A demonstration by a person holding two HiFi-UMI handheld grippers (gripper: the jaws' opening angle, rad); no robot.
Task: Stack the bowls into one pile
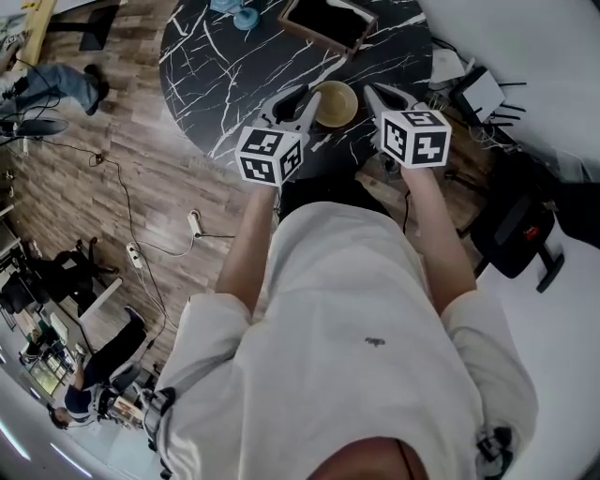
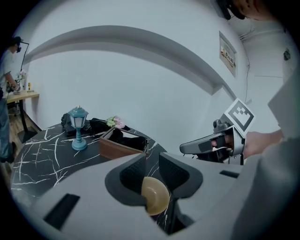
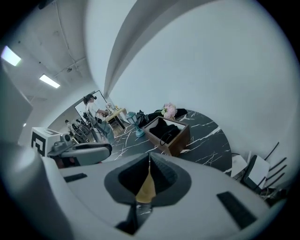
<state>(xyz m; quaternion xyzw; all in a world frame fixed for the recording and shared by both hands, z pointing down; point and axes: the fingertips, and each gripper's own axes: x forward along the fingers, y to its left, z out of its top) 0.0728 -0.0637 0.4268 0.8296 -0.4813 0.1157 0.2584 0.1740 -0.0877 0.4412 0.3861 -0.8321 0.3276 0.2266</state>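
The tan bowl (image 1: pixel 335 103) rests on the black marble tabletop (image 1: pixel 234 56), between both grippers and about equally near each. Left gripper (image 1: pixel 298 98): jaws apart, empty. Right gripper (image 1: pixel 386 97): jaws closed together, gripping nothing.

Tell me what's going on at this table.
A person stands over a round black marble table with a handheld gripper in each hand. Both grippers hang just above a tan bowl that sits on the table between them, and neither one holds it. The left gripper has its fingers apart, while the right gripper has its fingers together and empty. Whether other bowls are nested inside this one can't be told. A wooden box sits further back.
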